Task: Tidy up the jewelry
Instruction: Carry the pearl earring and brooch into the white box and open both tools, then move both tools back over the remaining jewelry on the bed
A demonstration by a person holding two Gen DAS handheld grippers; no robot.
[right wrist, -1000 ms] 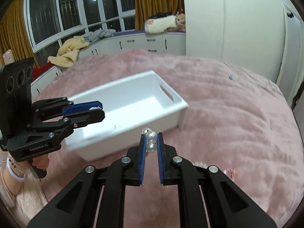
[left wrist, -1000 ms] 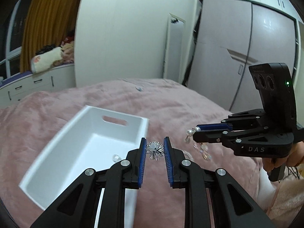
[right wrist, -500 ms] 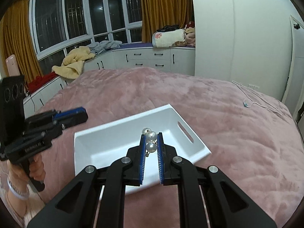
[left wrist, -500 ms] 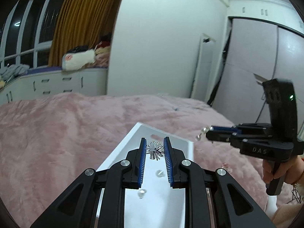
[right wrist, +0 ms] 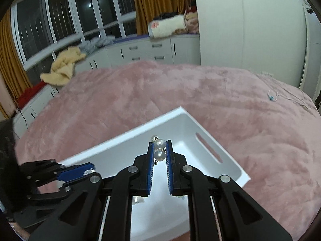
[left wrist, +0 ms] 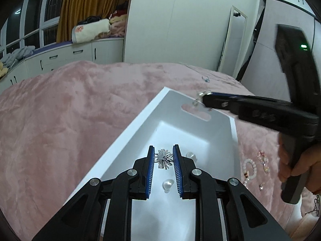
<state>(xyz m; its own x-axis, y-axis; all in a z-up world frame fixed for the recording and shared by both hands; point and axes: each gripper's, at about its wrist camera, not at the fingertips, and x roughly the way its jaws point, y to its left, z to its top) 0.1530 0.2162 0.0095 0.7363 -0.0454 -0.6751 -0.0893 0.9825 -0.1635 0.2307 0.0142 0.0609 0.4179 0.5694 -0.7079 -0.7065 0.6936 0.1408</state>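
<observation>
We see the left gripper (left wrist: 163, 157) nearly closed, its blue ribbed pads pinching a small silver spiky brooch-like jewel (left wrist: 164, 159) between the tips. It hangs over the near part of a white rectangular plastic tray (left wrist: 128, 129) with a slot handle in its far wall. The right gripper (right wrist: 159, 150) is pressed almost together on a pearl earring (right wrist: 159, 148): two white pearls stacked between the pads, with a smaller silvery bead at the far tip. It too hangs over the white tray, near the middle. In the left wrist view the right gripper (left wrist: 202, 97) reaches in from the right, above the tray's far wall, blurred; a hand (left wrist: 297, 162) grips its handle at the right edge.

On the tray floor, in the left wrist view, we count two small clear pieces (left wrist: 168, 183): one between the left gripper's fingers, one just right of its right pad. What they are we cannot tell.

The tray rests on a pink plush bedspread (left wrist: 70, 120). To its right on the bedspread lie loose items: one white beaded bracelet (left wrist: 249, 168), one pink beaded piece (left wrist: 263, 160), and one tiny pendant near them. Beyond the bed stand white drawers, orange curtains and dark windows.
</observation>
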